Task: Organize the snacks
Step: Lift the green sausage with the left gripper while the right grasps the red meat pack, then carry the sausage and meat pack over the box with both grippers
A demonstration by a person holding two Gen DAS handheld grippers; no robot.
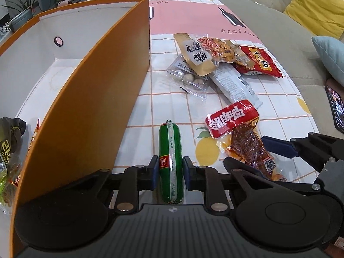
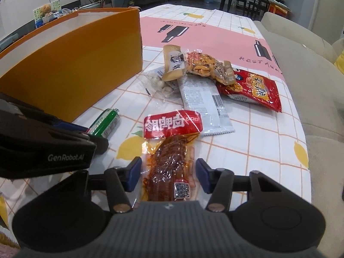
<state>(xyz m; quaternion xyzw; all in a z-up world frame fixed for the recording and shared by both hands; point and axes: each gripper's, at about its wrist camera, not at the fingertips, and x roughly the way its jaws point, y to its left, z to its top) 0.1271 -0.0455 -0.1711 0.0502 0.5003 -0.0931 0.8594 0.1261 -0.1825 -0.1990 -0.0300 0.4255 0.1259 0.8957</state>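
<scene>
"GenRobot.AI" is printed in white on the left gripper (image 2: pixel 96 138). The desk's cloth (image 2: pixel 215 36) reads "REST AUR..." upside down beside a bottle drawing. The duck pack (image 2: pixel 172 150) has a QR code, the white pack (image 2: pixel 206 107) a barcode. Remaining text is Chinese.

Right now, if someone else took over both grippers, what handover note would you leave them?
Left gripper: pads pressed on the green sausage, which lies on the tablecloth beside the orange box.
Right gripper: open, straddling the red-topped spicy strip pack, not yet gripped.
Done: a few packets already show inside the box.
Left: the sausage, the strip pack, then the pile beyond: tan peanut pack, clear ball pack, white bar wrapper, red crisp bag.
</scene>
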